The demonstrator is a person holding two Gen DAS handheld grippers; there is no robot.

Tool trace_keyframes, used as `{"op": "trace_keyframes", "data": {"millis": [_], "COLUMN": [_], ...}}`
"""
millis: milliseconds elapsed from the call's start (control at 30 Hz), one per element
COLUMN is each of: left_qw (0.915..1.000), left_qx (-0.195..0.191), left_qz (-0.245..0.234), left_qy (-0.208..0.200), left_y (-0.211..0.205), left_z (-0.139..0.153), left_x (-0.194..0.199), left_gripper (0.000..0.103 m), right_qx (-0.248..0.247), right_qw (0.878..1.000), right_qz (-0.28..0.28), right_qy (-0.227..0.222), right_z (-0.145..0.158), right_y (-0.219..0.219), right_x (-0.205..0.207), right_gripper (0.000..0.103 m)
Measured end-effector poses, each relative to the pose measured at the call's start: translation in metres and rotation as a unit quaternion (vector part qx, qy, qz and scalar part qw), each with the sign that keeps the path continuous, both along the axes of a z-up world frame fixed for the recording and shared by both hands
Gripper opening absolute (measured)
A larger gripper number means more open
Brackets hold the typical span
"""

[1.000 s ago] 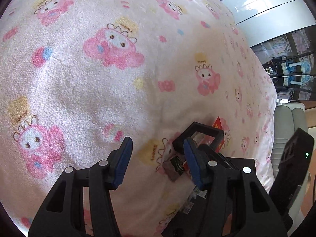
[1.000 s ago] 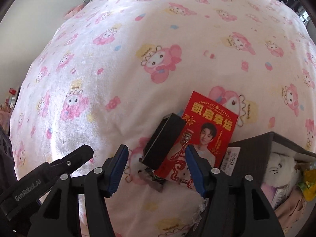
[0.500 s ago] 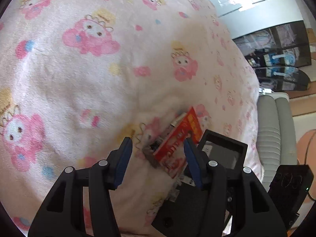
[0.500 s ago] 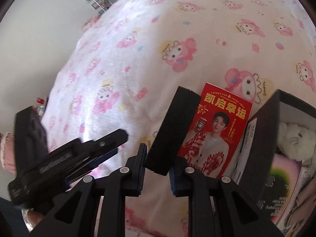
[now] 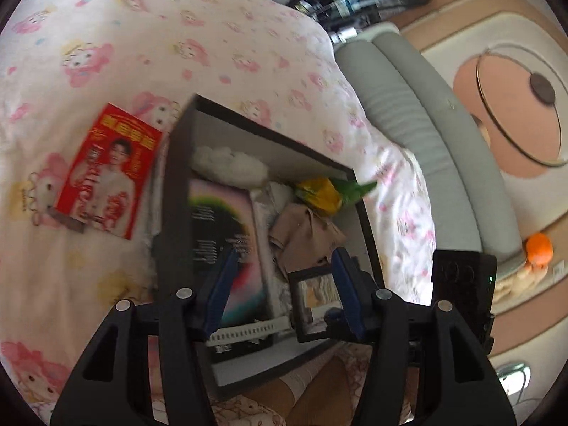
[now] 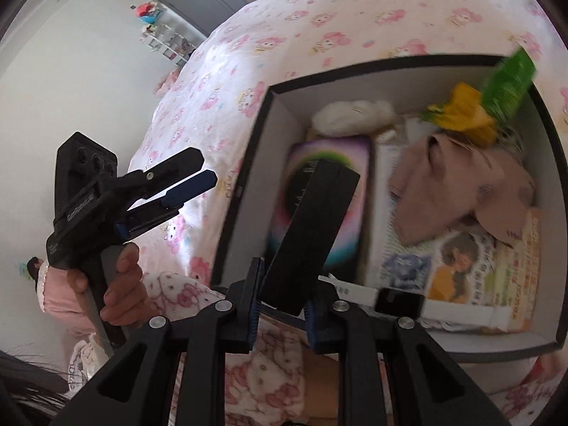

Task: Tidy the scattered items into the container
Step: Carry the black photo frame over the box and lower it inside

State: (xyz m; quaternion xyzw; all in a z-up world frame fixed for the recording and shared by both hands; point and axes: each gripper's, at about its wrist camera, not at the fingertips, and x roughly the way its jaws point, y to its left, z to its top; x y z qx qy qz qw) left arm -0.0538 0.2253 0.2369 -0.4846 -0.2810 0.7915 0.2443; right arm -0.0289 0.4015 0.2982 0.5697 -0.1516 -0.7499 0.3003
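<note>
I am holding the black frame in my right gripper, whose jaws have just been closing and are now pinching the frame's near edge, so the frame is standing tilted up over the near left part of the container. In the left wrist view the same frame is showing its glass face, hanging above the near end of the container. The container is a dark-walled open box sitting on the pink cartoon-print bedspread, and it is already carrying a rainbow-covered booklet, a beige garment, a white fluffy toy, a yellow and green packet at its far right corner, a picture book and a white strap with a dark square piece along the near wall. Outside it, a red card with a portrait is lying flat on the bedspread just beside the container's left wall, half covering a small grey-brown piece at its near corner. My left gripper is hovering over the container's near half with its jaws standing wide and nothing between the pads; from the right wrist view it is out to the left of the box, with a hand wrapped around its handle.
</note>
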Motion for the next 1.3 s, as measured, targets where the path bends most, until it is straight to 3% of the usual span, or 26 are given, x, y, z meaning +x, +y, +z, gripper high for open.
{"op": "trace_keyframes", "data": {"millis": [67, 133, 267, 400, 533, 733, 933, 1000, 1100, 1300], "left_qw": [0.9985, 0.993, 0.9813, 0.9796, 0.9785, 0.9755, 0.9753, 0.9761, 0.9776, 0.9807], "left_qx": [-0.04, -0.089, -0.167, -0.16, -0.128, -0.131, -0.13, -0.134, -0.13, -0.116], "left_qz": [-0.037, -0.069, -0.077, -0.087, -0.119, -0.128, -0.132, -0.126, -0.114, -0.121], "left_qy": [-0.003, -0.033, -0.058, -0.085, -0.11, -0.122, -0.119, -0.115, -0.12, -0.1], "left_y": [0.034, 0.064, 0.088, 0.097, 0.109, 0.115, 0.121, 0.121, 0.118, 0.127], "left_z": [0.002, -0.003, -0.014, -0.033, -0.05, -0.06, -0.062, -0.063, -0.063, -0.052], "left_x": [-0.006, -0.015, -0.026, -0.031, -0.028, -0.023, -0.019, -0.018, -0.019, -0.017], "left_gripper": [0.056, 0.056, 0.056, 0.056, 0.056, 0.056, 0.054, 0.045, 0.041, 0.041], "right_qx": [-0.002, 0.003, 0.051, 0.066, 0.087, 0.085, 0.083, 0.081, 0.102, 0.069], "right_qw": [1.0, 1.0, 0.998, 0.997, 0.996, 0.995, 0.994, 0.992, 0.988, 0.984], "right_qz": [-0.01, -0.007, -0.005, -0.017, -0.011, -0.035, -0.067, -0.088, -0.113, -0.139], "right_qy": [-0.015, -0.023, -0.025, -0.027, -0.036, -0.029, 0.019, 0.032, 0.035, 0.081], "right_z": [-0.013, -0.025, -0.034, -0.041, -0.041, -0.032, -0.017, -0.019, -0.025, -0.009], "right_y": [0.018, 0.029, 0.037, 0.059, 0.071, 0.088, 0.105, 0.113, 0.117, 0.133], "right_x": [0.002, -0.002, -0.009, -0.015, -0.02, -0.019, -0.024, -0.027, -0.026, -0.018], "right_gripper": [0.017, 0.018, 0.018, 0.018, 0.019, 0.023, 0.023, 0.023, 0.019, 0.02]}}
